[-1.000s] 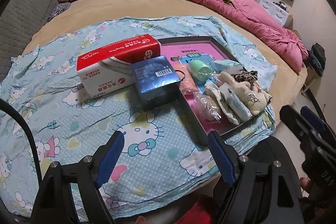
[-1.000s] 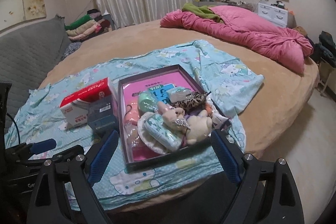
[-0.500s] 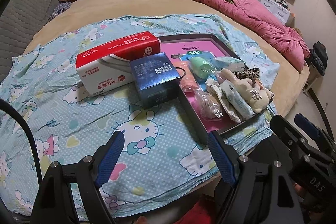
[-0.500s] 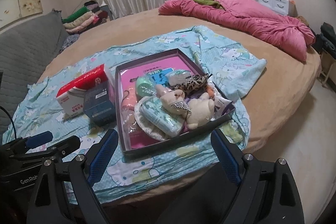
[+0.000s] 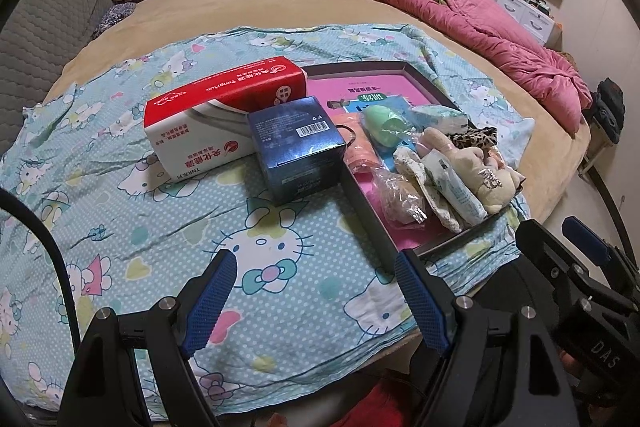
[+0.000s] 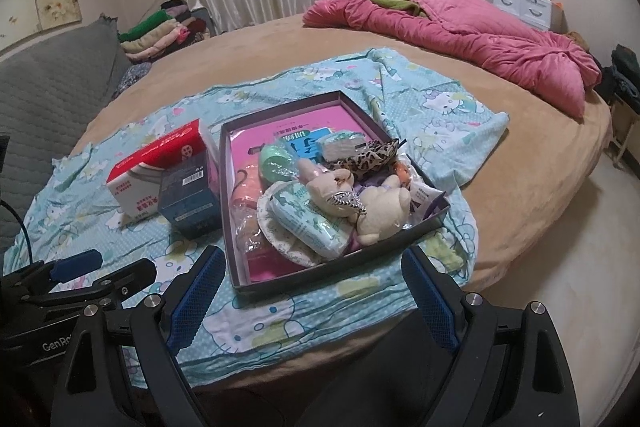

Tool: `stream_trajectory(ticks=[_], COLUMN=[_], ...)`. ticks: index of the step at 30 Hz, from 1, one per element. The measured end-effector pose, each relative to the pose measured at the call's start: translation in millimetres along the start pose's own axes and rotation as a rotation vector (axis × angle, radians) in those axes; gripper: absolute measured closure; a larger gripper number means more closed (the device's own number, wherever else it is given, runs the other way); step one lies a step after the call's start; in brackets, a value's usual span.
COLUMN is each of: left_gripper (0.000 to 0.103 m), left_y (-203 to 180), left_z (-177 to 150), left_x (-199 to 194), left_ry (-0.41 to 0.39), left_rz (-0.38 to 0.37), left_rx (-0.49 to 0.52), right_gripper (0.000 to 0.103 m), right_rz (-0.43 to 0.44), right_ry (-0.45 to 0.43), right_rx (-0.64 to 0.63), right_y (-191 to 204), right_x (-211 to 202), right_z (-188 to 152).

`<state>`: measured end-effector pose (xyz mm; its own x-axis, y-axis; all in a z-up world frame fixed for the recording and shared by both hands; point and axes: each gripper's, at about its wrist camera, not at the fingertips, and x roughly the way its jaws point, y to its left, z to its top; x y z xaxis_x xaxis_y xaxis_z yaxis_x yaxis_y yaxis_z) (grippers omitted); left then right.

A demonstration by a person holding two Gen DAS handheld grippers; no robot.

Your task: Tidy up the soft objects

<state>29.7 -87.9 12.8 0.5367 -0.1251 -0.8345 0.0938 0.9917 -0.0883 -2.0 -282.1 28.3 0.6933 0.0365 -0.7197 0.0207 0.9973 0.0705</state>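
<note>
A dark shallow box [image 6: 332,273] [image 5: 366,211] on a cat-print cloth holds several soft things: a cream plush rabbit [image 6: 380,207] [image 5: 476,171], a tissue pack [image 6: 308,217] [image 5: 452,187], a green pouch [image 6: 274,159] [image 5: 384,121] and a leopard-print scrunchie [image 6: 372,155] [image 5: 474,139]. Left of it lie a red and white tissue box [image 5: 216,115] [image 6: 156,171] and a dark blue carton [image 5: 296,147] [image 6: 190,195]. My left gripper [image 5: 316,301] hangs open over the cloth's near edge, holding nothing. My right gripper [image 6: 314,301] is open and empty in front of the box's near wall.
The cat-print cloth [image 5: 120,187] covers the near part of a round tan bed [image 6: 540,163]. A pink quilt [image 6: 460,31] is heaped at the far right. A grey padded headboard [image 6: 44,95] stands on the left, with folded clothes [image 6: 160,35] behind it. Floor [image 6: 580,267] lies to the right.
The right wrist view has crept closer to the box, which now sits larger and lower in frame. In the left wrist view the right gripper has shifted slightly leftward. Both stay open.
</note>
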Motion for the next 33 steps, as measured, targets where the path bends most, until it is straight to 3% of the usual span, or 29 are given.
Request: stream_trajectory(ticks=[33], left_gripper=[0.022], left_y=[10.4], left_z=[-3.0], left_x=[13.5], left_ry=[0.031], left_rz=[0.015], left_rx=[-0.025], right_gripper=[0.013], right_rz=[0.005], right_ry=[0.010], right_rx=[0.007], right_y=[-0.3], right_x=[3.8], right_z=[0.9])
